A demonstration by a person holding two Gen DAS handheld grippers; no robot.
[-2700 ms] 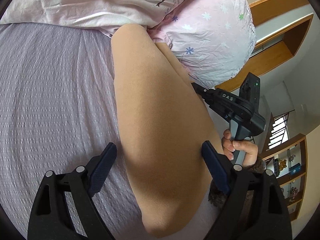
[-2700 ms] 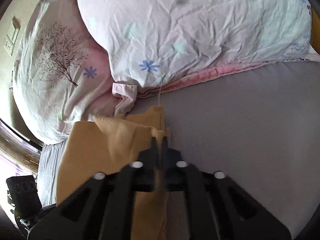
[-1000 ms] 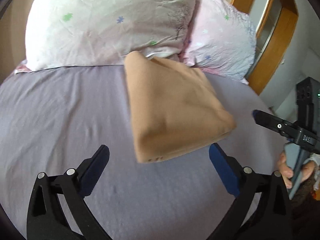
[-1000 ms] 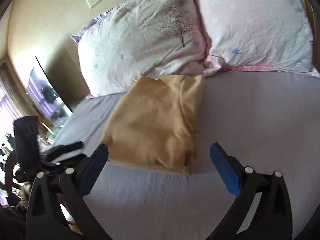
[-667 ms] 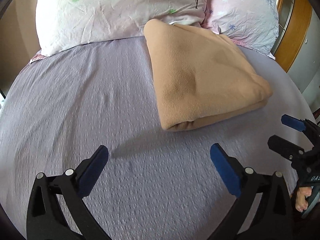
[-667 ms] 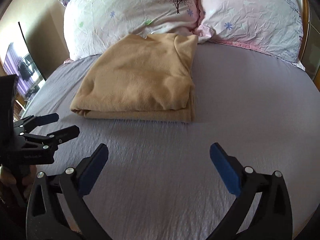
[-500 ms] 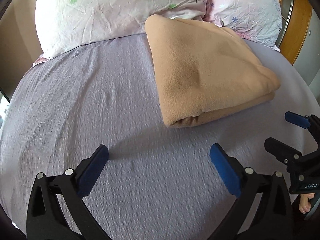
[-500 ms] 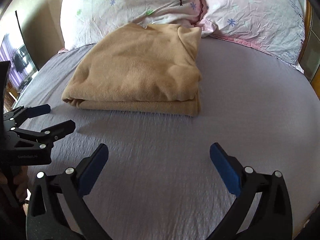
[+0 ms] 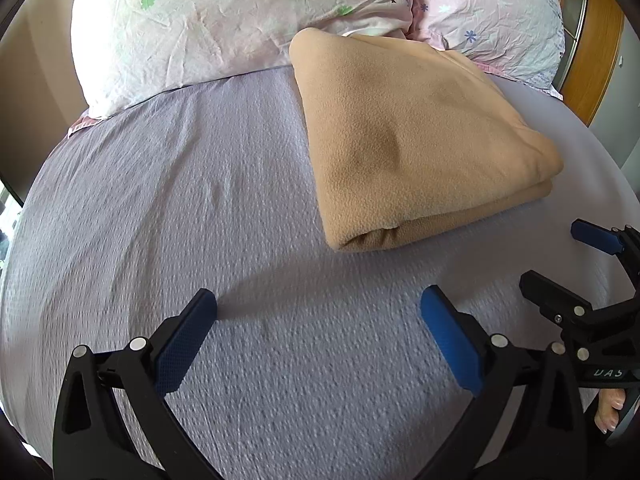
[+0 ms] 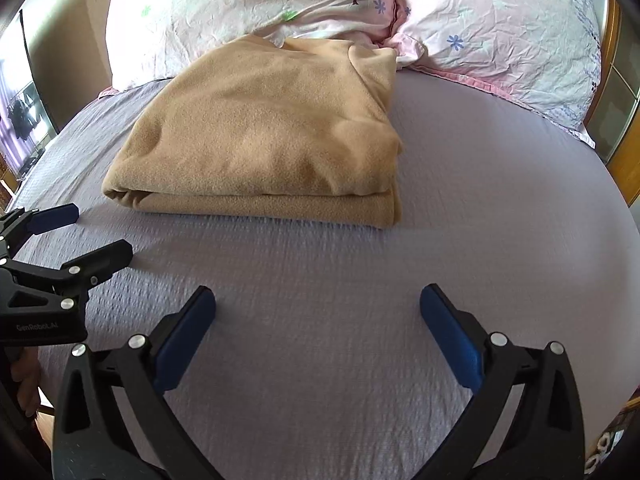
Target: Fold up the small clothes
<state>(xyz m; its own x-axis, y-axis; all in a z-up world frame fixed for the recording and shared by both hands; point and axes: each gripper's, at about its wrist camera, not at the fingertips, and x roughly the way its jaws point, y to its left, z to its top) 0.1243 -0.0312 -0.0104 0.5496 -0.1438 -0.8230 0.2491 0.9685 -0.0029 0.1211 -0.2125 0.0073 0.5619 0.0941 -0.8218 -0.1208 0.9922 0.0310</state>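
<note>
Both grippers' fingers (image 9: 188, 332) (image 10: 448, 332) wide apart, empty, touching nothing.

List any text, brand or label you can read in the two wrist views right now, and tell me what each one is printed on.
"DAS": on the body of the right gripper, seen at the right edge of the left wrist view; the rest may be cut off.
"GenRobot.AI": on the body of the left gripper, seen at the left edge of the right wrist view; small and faint.
No text shows on the folded tan garment, the pillows or the bed sheet.
</note>
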